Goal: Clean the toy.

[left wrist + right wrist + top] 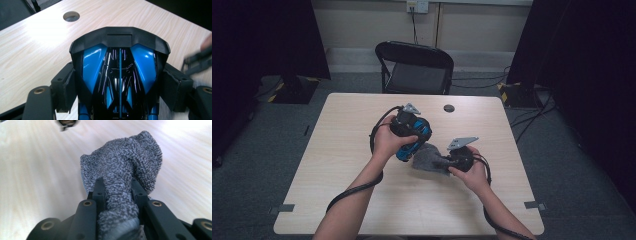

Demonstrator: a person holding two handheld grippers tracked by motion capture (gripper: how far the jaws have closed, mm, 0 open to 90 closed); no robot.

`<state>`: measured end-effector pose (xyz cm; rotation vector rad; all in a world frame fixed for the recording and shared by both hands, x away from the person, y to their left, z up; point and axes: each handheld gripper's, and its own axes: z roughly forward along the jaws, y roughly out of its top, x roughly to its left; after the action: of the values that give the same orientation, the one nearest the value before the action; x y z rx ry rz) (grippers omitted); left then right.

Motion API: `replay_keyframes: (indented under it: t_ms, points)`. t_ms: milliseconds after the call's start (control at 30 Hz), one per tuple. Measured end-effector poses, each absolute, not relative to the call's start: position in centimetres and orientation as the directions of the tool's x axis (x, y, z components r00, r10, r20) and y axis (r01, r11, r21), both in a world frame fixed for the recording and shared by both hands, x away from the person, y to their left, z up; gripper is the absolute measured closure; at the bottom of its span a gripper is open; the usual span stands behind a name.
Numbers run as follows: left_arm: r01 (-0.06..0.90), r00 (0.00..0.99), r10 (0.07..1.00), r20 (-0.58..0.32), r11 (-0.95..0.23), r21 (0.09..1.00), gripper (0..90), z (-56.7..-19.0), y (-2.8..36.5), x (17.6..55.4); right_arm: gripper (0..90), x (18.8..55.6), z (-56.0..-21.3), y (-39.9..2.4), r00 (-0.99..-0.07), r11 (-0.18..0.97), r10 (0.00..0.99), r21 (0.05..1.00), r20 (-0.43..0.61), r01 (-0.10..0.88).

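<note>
Left tool (120,82) pinches blue toy car (120,75); right tool (117,195) pinches grey towel (125,162) at car's 4 o'clock. I judge wiping barely begun.

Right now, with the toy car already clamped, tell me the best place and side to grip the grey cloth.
Grip the grey cloth at a bunched fold, as the right claw does now: the jaws pinch a gathered ridge from both sides. Come from the right, away from the blue toy car in the left claw. A flat cloth offers little to pinch.
</note>
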<state>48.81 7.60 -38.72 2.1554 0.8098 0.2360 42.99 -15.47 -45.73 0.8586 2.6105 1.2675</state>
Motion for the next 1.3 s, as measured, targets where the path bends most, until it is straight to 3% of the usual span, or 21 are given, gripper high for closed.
replay_keyframes:
  t_ms: [500,1300]
  points:
    - [0.466,0.805,0.584,-0.106,-0.51,0.723,25.4,-40.0,7.5,47.6,71.5,45.1,-43.7,-19.5,-0.751,0.396,0.646,0.781,0.136,0.483]
    - [0.444,0.842,0.527,-0.118,-0.552,0.706,25.4,-40.8,5.7,46.7,71.5,45.9,-41.8,-19.4,-0.746,0.378,0.655,0.804,0.118,0.459]
